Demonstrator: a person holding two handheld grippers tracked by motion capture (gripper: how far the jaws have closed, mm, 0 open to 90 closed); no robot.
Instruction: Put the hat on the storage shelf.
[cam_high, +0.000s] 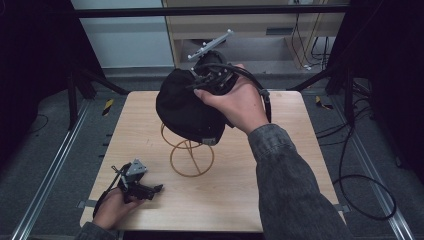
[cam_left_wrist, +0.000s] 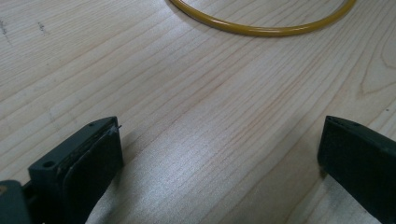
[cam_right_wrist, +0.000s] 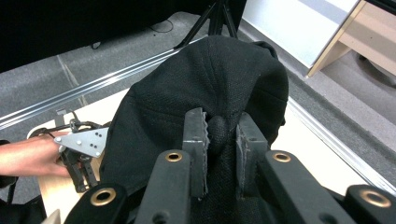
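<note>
The right gripper (cam_right_wrist: 219, 140) pinches the black cap (cam_right_wrist: 196, 88) by its crown button; keep that pinch firm and centre it over the wire stand (cam_high: 187, 150) just below

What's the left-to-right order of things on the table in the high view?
left tongs resting on the table → yellow wire stand → black cap → right tongs, shut on the cap's top.

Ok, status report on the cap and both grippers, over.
Right gripper shut on cap, pinching its top button. Cap over wire stand. Left gripper open, low over table. Nothing in the way.
</note>
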